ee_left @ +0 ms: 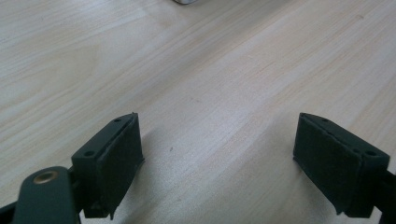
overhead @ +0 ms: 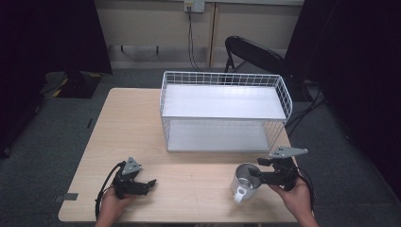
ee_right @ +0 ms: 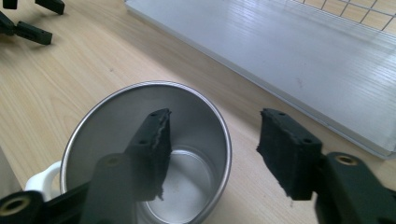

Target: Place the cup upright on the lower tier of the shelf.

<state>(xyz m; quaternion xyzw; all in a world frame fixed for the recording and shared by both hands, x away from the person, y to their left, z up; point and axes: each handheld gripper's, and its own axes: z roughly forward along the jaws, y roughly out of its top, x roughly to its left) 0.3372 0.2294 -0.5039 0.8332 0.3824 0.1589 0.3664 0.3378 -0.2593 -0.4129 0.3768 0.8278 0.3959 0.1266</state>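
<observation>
Two-tier wire rack (overhead: 224, 111) far centre of table (overhead: 123, 123). Steel-lined mug (overhead: 244, 182), white handle, near right, upright. Right gripper (ee_right: 212, 154) spread, one jaw inside mug, one outside, rim wall not yet pinched. Likely light, rigid, slippery; grip rim wall. Left gripper (overhead: 142, 184) spread, empty.

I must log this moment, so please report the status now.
Left hand-held gripper open, holding nothing, low over the wooden table. Right hand-held gripper open, straddling the rim of the white-handled steel mug, not closed. Nothing in the way.

White mug (overhead: 244, 184) with steel-grey interior, at five o'clock on pale wood-grain table (overhead: 198, 189); white wire-grid rack (overhead: 222, 111) at twelve.
</observation>
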